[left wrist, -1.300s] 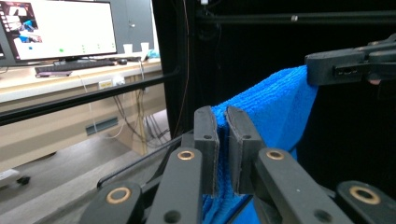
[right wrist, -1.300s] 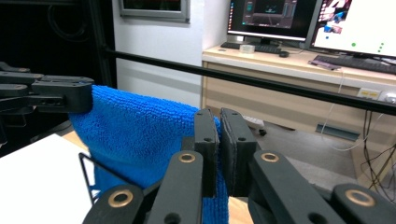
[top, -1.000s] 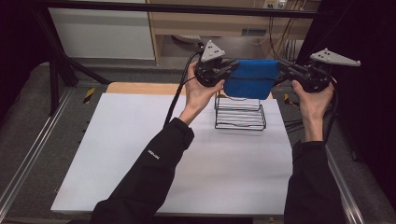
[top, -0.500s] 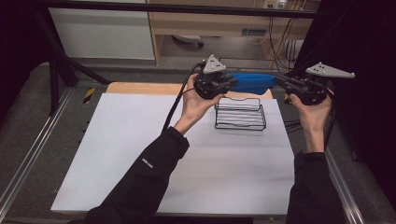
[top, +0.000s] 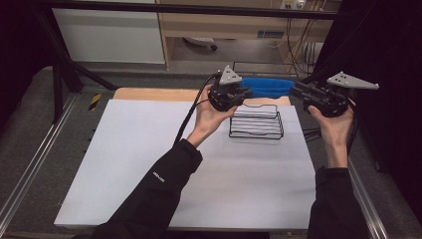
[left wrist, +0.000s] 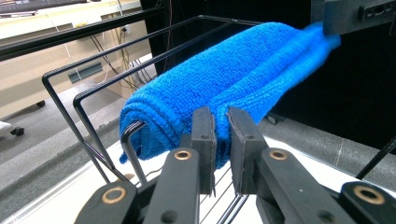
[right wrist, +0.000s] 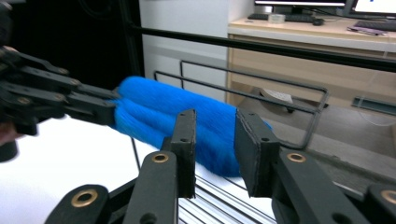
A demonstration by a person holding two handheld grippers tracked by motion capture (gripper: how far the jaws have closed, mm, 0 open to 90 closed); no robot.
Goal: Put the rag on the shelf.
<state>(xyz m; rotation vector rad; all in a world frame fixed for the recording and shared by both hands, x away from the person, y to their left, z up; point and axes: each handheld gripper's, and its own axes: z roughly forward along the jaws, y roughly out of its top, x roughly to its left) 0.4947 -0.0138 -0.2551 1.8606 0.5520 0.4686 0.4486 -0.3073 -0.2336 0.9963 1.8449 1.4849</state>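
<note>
My right gripper (right wrist: 214, 154) has just been opening off the blue towel (top: 268, 86), now draped over the wire rack (top: 256, 122), while my left gripper (left wrist: 221, 140) pinches its other end.

Fuzzy blue terry cloth (left wrist: 243, 70) on a glossy black wire rack (top: 256, 122).

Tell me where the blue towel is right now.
In the high view the blue towel lies draped over the top rail of the black wire rack at the table's far edge, between the left gripper, shut on one end, and the right gripper.
</note>
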